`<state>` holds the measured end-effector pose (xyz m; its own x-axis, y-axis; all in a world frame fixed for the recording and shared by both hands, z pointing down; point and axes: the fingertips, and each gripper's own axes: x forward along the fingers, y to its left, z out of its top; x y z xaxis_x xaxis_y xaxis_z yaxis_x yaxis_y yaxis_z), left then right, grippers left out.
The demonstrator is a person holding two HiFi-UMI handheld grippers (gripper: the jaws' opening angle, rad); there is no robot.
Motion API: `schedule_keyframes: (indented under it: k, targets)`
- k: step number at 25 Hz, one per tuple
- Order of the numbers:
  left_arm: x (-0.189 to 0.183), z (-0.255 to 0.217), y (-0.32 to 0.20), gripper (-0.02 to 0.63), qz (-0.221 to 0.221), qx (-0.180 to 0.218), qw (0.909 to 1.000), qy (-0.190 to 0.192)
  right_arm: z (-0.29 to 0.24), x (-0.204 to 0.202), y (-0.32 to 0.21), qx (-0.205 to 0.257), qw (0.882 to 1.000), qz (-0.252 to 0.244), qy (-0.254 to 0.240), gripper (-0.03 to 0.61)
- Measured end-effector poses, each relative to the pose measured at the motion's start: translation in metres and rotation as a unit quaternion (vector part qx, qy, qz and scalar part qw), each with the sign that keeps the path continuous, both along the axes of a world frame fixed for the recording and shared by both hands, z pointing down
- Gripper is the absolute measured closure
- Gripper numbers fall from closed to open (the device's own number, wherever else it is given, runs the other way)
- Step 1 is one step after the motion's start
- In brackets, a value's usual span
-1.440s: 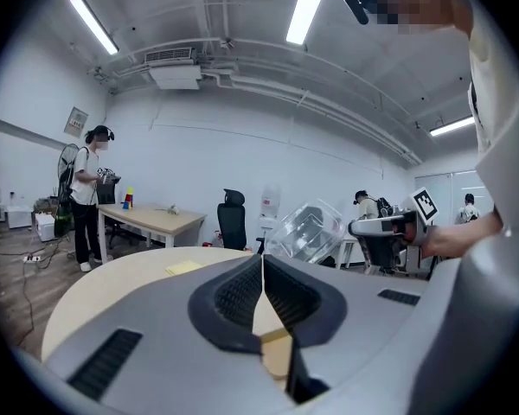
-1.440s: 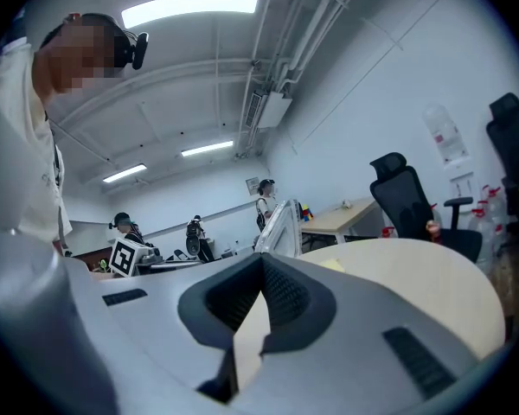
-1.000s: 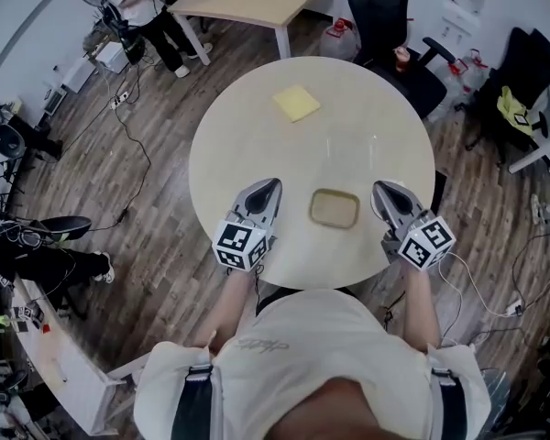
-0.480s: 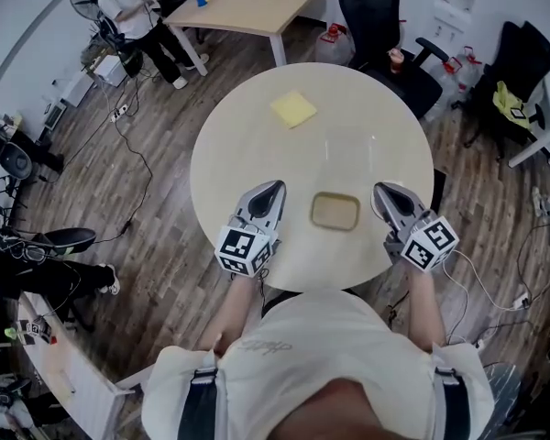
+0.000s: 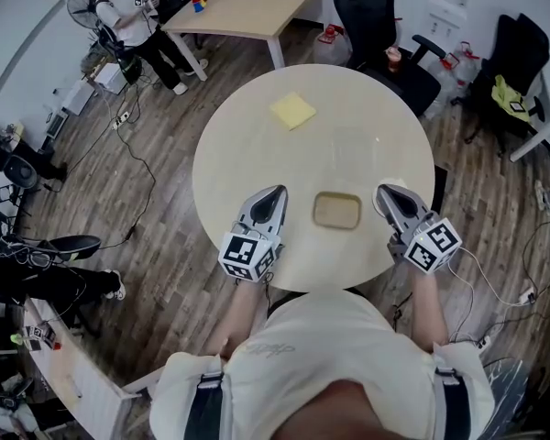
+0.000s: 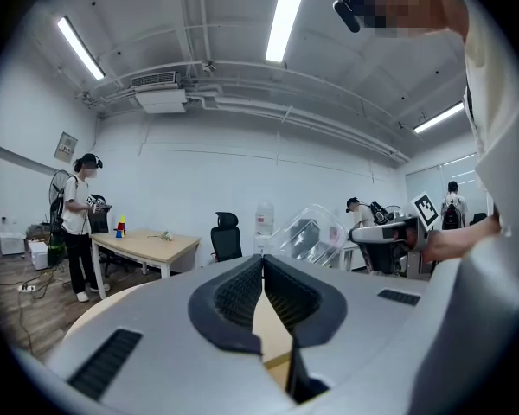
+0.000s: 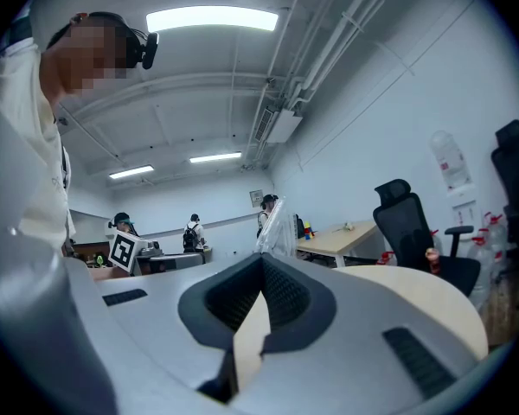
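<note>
I am looking at the clear plastic container (image 5: pixel 336 210) lying on the round bench (image 5: pixel 257 145), just below the middle of the head view and close to the bench's lower rim. It is sitting between my two claws, apart from both. The left claw (image 5: pixel 273 193) is showing just left of it and the right claw (image 5: pixel 386 192) just right of it, both tips pointing toward the top of the frame.

In the left gripper view the ribbed pads are pressing together with nothing between them, and the container is showing right of centre, beyond the tips. In the right gripper view that claw is likewise closed on nothing, and the container is standing up just above the tips at mid-frame.

Farther up the bench, left of centre, a yellow pad (image 5: pixel 293 111) is lying well apart from the container. Beyond the bench's upper rim a black office chair (image 5: pixel 376 12) is standing. A rectangular bench (image 5: pixel 247 3) is showing at the top of the frame, and a person (image 5: pixel 119 12) is standing at the upper left.
</note>
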<state>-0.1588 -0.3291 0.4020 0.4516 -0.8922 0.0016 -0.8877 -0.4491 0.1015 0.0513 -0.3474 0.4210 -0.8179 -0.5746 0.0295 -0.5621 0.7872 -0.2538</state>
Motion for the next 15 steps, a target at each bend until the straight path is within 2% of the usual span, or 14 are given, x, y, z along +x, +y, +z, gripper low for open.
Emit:
schedule_keyframes:
  k: [8,15]
  targets:
    - [-0.0064,0.0036,0.0027,0.591,-0.006,-0.011,0.9999,0.011,0.0011,-0.0002,0.0034,-0.011,1.0,0.007,-0.014,0.572]
    - [-0.0087,0.0061,0.0054,0.591,-0.005,-0.009,0.9999,0.012,0.007,-0.0003,0.0041,-0.011,1.0,0.012,-0.007,0.572]
